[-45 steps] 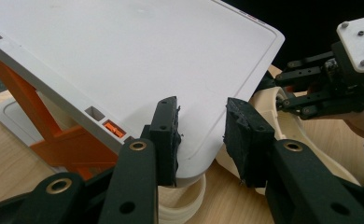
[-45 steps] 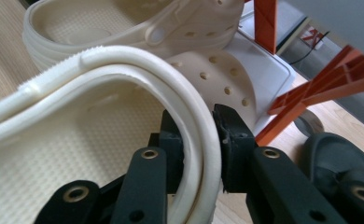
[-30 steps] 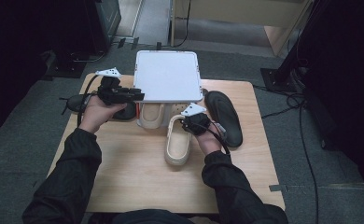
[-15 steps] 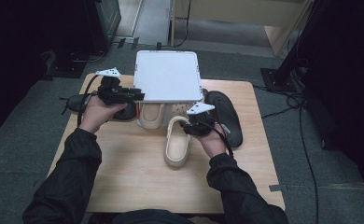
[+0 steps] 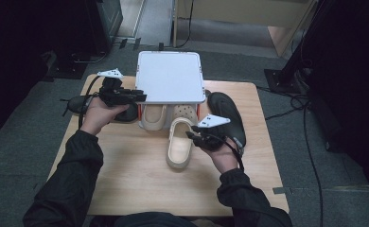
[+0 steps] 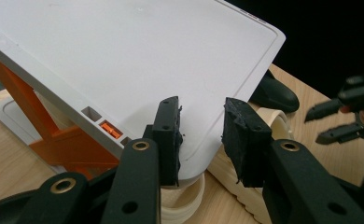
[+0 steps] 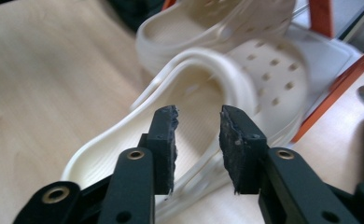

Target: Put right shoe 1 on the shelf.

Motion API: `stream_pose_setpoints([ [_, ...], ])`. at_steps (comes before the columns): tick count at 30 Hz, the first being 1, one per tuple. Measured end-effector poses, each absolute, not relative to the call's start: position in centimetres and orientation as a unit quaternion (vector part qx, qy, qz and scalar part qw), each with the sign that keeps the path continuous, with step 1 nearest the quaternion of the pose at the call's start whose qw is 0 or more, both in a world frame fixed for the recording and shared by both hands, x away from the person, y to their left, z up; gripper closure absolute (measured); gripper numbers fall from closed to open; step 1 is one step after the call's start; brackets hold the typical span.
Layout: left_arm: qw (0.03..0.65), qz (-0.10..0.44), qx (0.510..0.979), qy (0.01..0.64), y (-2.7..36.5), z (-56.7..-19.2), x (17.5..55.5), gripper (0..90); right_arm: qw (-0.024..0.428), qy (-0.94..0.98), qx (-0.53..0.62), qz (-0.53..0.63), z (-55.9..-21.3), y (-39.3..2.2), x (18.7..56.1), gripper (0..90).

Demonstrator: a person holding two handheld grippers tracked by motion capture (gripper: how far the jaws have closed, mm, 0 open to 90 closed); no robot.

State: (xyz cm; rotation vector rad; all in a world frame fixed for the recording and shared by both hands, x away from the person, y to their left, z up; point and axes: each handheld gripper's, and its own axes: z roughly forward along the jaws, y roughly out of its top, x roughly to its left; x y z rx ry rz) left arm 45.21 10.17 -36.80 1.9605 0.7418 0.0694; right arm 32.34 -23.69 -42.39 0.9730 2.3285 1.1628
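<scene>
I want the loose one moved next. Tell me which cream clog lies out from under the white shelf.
The cream clog by the right hand-held gripper: its heel lies open on the table, only its toe reaching the white shelf. The other cream clog sits tucked under the shelf.

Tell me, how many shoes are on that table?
4. One cream clog lies half out from under the white rack, another cream clog sits beneath it, one black shoe right of the rack, one black shoe left. More may hide underneath.
</scene>
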Motion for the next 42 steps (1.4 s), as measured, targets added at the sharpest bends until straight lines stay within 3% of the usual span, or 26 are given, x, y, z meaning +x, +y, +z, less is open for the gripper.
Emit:
stream_pose_setpoints([
  [27,0.496,0.029,0.813,0.304,10.1,-36.8,45.2,70.6,0.069,0.867,0.319,0.377,-47.7,-20.3,25.4,76.8],
  [33,0.496,0.027,0.812,0.306,10.2,-36.8,45.2,72.1,0.064,0.873,0.319,0.363,-48.6,-20.0,26.1,81.1],
  [42,0.496,0.027,0.812,0.306,10.2,-36.8,45.2,72.1,0.081,0.875,0.32,0.354,-48.5,-20.0,26.4,80.4],
])
